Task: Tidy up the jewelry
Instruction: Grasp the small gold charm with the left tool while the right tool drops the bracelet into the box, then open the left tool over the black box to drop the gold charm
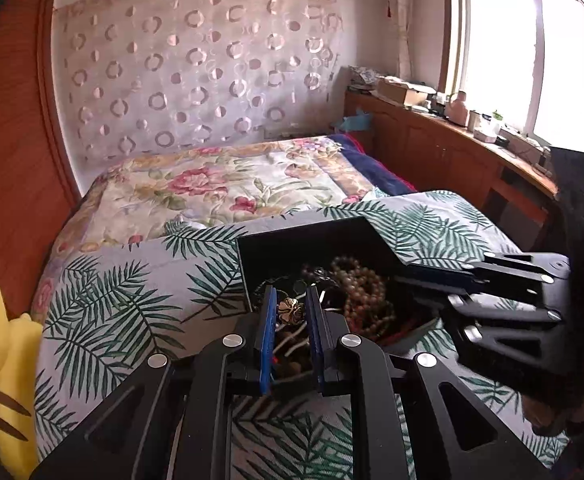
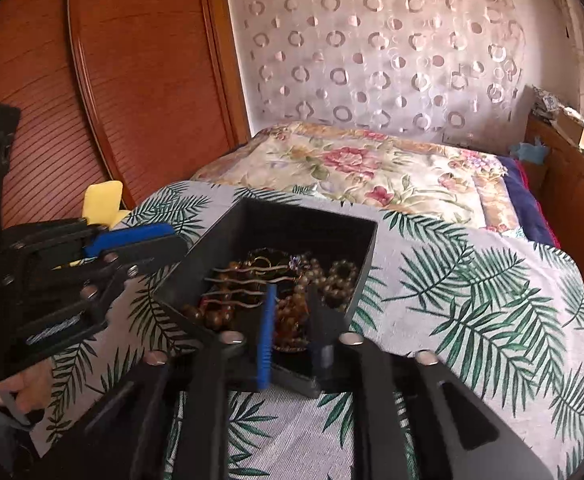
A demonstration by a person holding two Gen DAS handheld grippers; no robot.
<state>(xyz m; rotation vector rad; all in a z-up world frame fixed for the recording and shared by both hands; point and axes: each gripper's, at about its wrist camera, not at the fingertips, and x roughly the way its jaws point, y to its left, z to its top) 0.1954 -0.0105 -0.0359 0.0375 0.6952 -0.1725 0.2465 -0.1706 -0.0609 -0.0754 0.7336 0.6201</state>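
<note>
Left gripper (image 1: 289,314) is mine: its blue pads stand narrowly apart with a gold flower-shaped piece (image 1: 290,311) between them, though I cannot tell if they truly pinch it. That piece hangs over the near edge of the black box (image 2: 366,258), above tangled bead strands (image 1: 362,292). Trailing cords could snag and drag others out. Right gripper (image 2: 292,322) hovers half-open over the beads, holding nothing.
</note>
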